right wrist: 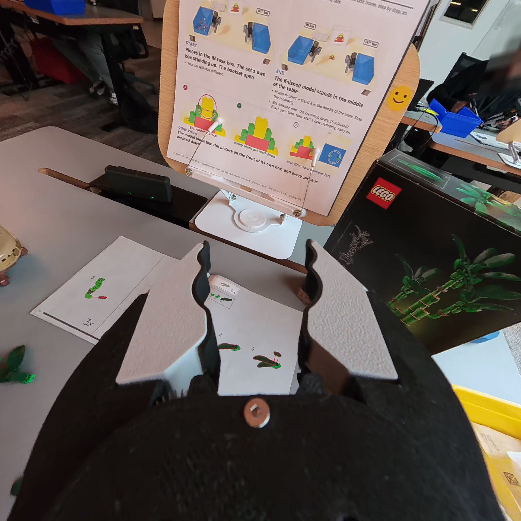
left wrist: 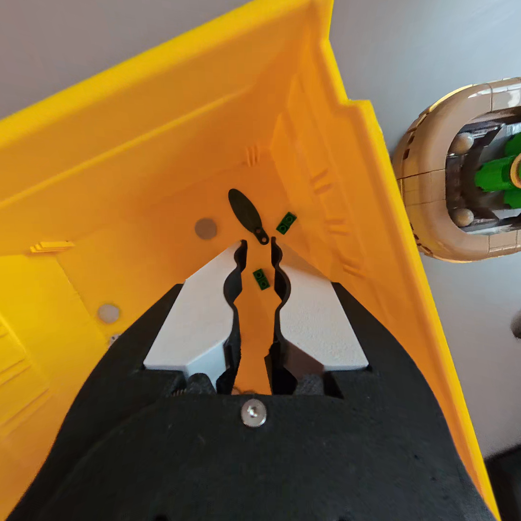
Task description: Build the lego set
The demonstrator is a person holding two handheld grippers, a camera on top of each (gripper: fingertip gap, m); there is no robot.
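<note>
My left gripper [left wrist: 258, 241] reaches into a yellow box [left wrist: 141, 141], jaws a little apart and empty. A dark leaf piece [left wrist: 245, 212] lies just past the fingertips. One small green plate [left wrist: 286, 223] lies to the right of the leaf, another green plate [left wrist: 261, 279] lies on the box floor between my fingers. A tan pot model [left wrist: 439, 180] with green parts inside stands outside the box at the right. My right gripper [right wrist: 256, 245] is open and empty above the open instruction booklet [right wrist: 118, 284]. A green leaf assembly [right wrist: 14, 366] lies on the table at far left.
A sheet on a white stand [right wrist: 270, 93] stands behind the booklet. The black set box [right wrist: 428, 267] leans at the right. A yellow box edge [right wrist: 485, 406] shows at lower right. A black device [right wrist: 138, 183] sits in a table slot. People sit at desks behind. The green leaf assembly [right wrist: 14, 366] is about equally far from each gripper, around 30 cm.
</note>
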